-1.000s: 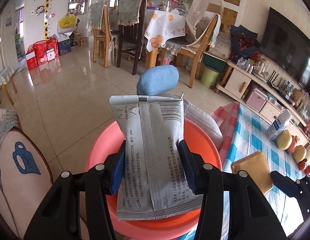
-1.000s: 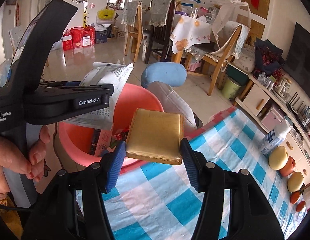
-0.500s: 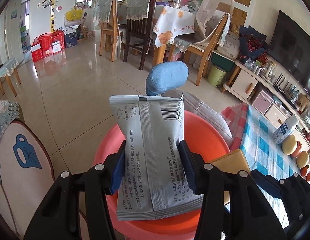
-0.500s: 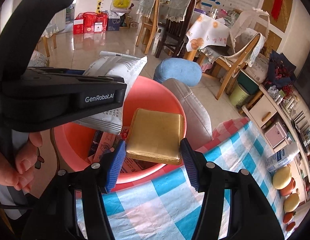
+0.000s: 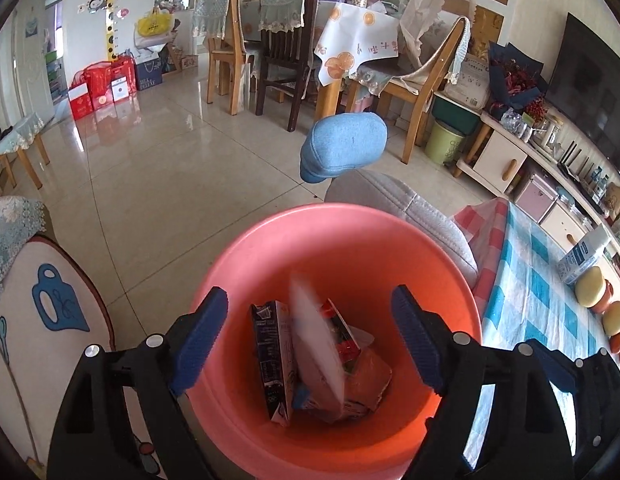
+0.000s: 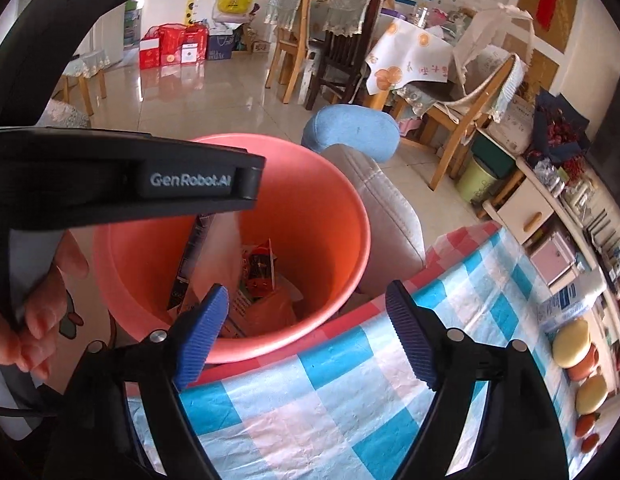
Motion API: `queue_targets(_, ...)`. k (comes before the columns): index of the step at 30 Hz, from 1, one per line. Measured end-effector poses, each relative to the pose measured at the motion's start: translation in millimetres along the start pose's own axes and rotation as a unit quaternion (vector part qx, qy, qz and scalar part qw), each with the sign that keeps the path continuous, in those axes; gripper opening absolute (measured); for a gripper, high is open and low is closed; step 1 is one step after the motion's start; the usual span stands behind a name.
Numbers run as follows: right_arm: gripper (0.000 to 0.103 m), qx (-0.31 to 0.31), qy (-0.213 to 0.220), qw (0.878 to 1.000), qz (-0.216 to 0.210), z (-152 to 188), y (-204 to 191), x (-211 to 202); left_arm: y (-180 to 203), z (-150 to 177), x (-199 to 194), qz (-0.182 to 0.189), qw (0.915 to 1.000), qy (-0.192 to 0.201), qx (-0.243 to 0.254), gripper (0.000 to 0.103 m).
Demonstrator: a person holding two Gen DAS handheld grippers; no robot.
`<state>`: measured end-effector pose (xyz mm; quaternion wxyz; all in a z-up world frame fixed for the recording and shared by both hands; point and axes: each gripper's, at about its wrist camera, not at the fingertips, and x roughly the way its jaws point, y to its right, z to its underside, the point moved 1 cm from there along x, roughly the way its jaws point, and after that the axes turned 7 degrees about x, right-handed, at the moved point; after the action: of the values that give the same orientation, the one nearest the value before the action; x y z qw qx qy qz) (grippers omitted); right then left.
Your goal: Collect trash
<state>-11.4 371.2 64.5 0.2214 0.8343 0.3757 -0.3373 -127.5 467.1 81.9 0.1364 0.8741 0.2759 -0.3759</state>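
Left claw (image 5: 308, 336): jaws opening, blue pads spread wide over the mouth of the orange bucket (image 5: 337, 228); nothing pinched. A pale, blurred packet (image 5: 317, 356) sits between the pads but touches neither, seemingly dropping into the bucket.
Right claw (image 6: 306, 334): jaws opening as well, pads spread, nothing between them; it hangs over the bucket's near rim where that meets the checked desk cloth (image 6: 341, 412).
Trash, where it is: inside the bucket, piled at the bottom. A dark printed carton (image 5: 272, 360) stands on edge, a red wrapper (image 5: 341, 340) leans next to it, and orange-tinted plastic (image 5: 369, 376) lies crumpled beneath.
Handling, packet: judged light and floppy, a thin sachet that bends under its own weight; a flat pinch across its width, near one end, would suit it. Its film is probably slick, so the pads need full contact.
Handling, carton: light but stiffer; the narrow faces look like the place to clamp, and a hard squeeze would likely cave it in.
Left on the desk: a white milk-style carton (image 6: 565, 300) and round yellow-topped jars (image 6: 571, 344) near the far edge, well apart from both claws. Whether any of it is trash cannot be told.
Risk: light wrappers may catch on the rim or flutter out.
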Motion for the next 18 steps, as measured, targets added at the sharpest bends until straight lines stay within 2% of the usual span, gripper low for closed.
queue_targets(2, 0.082, 0.01, 0.003, 1.0, 0.009, 4, 5, -3, 2, 0, 0, -0.001, 1.0, 0.0, 0.004, 0.089)
queue_targets(10, 0.086, 0.06, 0.03, 0.997, 0.045, 19, 32, -22, 7, -2, -5, 0.001, 0.9999, 0.007, 0.014, 0.091)
queue_targets(18, 0.087, 0.112, 0.036, 0.99, 0.074, 46, 63, -39, 35, -3, -21, 0.026, 0.9975, 0.049, 0.043, 0.094)
